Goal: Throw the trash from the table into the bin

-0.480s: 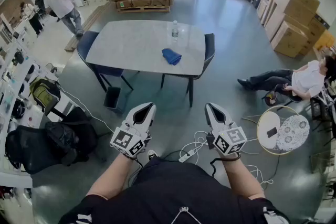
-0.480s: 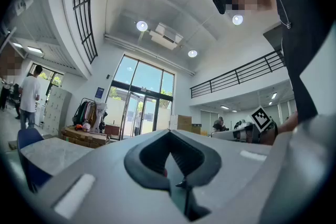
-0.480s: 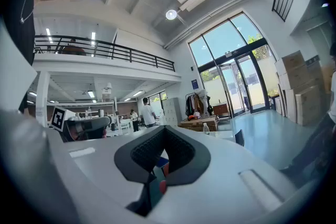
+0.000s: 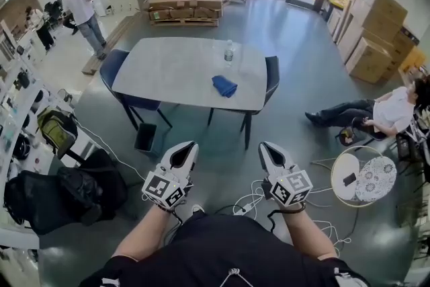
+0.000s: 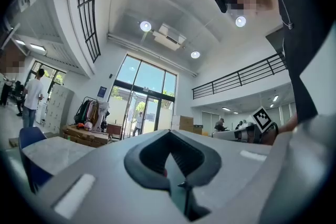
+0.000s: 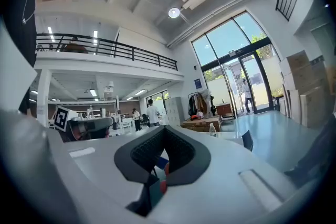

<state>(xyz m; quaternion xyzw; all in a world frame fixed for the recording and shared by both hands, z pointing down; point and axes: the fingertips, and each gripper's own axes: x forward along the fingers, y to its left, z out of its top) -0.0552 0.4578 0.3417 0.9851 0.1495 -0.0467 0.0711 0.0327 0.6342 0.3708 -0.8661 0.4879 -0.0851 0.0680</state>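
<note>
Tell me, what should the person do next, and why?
Probably step forward to the table. The bottle and blue cloth lie on it, well beyond the left gripper and right gripper, whose jaws are shut on nothing. The bin stands on the floor by the table's near left corner.

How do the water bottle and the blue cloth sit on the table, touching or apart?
Apart. The head view shows a strip of bare table between the water bottle and the blue cloth.
</note>
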